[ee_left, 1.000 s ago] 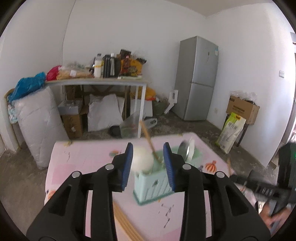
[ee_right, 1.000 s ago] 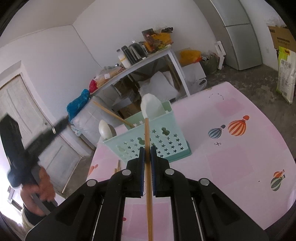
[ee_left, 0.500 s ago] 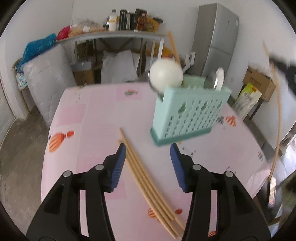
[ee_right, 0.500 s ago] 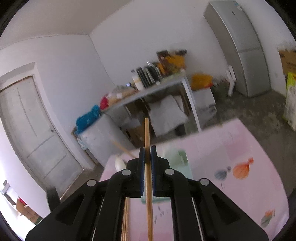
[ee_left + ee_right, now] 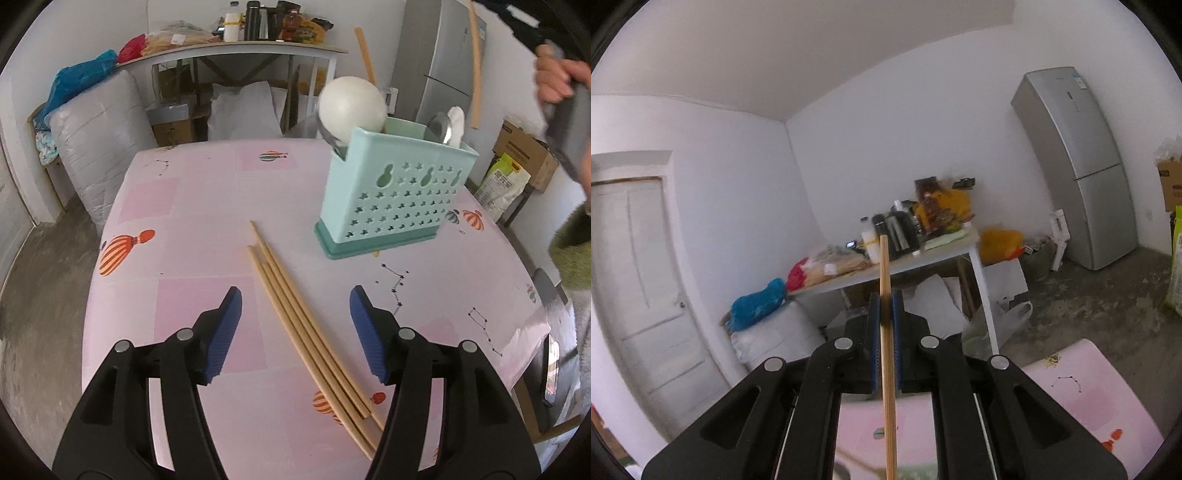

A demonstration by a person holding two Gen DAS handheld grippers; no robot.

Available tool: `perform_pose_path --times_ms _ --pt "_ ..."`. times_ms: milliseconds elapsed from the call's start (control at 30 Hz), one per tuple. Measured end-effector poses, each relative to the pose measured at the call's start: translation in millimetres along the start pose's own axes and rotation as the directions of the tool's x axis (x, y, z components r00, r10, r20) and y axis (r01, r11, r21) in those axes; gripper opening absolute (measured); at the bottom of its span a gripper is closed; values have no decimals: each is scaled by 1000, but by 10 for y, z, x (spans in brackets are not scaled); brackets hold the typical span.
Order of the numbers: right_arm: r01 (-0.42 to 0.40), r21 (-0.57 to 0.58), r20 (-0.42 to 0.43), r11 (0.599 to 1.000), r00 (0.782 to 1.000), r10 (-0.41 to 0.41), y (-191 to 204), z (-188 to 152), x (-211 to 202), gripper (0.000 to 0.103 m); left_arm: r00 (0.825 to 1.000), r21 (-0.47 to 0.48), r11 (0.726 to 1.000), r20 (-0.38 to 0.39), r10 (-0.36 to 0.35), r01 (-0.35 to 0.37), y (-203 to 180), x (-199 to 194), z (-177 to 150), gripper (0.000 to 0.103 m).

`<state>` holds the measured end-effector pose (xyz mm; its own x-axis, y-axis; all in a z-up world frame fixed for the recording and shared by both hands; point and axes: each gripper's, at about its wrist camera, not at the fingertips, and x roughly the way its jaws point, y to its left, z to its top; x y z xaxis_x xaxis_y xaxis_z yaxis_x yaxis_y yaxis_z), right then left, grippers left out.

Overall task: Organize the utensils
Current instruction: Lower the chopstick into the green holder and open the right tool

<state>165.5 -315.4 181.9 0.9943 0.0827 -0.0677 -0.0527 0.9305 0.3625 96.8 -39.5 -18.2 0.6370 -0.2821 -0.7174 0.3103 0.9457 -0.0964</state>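
A pink tabletop [image 5: 192, 229] printed with hot-air balloons and star patterns was seen in a white-walled room with a bare concrete floor [image 5: 1108, 306], a silver fridge [image 5: 1075, 162], a white door [image 5: 639, 280] and a cluttered side table [image 5: 923, 258].

A mint caddy [image 5: 395, 199] was stood toward the far right of the tabletop, with a white spoon [image 5: 351, 103] and a metal spoon [image 5: 439, 125] held upright in it. Four chopsticks [image 5: 303, 325] were laid flat side by side on the tabletop, their long axis run from the caddy's left side toward the near right edge. The left tool [image 5: 295, 332] was held spread wide above them, touching nothing.

One chopstick [image 5: 886, 332] was pinched between the closed pads of the right tool [image 5: 885, 321], pointed forward and up along the fingers.

No writing could be read on the fridge label or the boxes.
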Motion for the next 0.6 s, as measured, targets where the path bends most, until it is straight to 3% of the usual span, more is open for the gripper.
perform_pose_path --times_ms 267,500,533,600 --pt "121 -16 -42 992 992 -122 -143 -426 431 7 999 -25 999 -14 31 -32 136 49 -1 57" --pt "114 -33 -140 993 983 -118 -272 -800 248 8 999 -31 999 -25 39 -40 167 114 5 58" --pt "109 -30 -153 994 982 -113 -300 -811 172 10 999 -30 999 -25 41 -42 165 118 5 58" --pt "106 -26 -172 994 979 -109 -344 -816 20 36 999 -30 999 -28 41 -42 172 131 7 57"
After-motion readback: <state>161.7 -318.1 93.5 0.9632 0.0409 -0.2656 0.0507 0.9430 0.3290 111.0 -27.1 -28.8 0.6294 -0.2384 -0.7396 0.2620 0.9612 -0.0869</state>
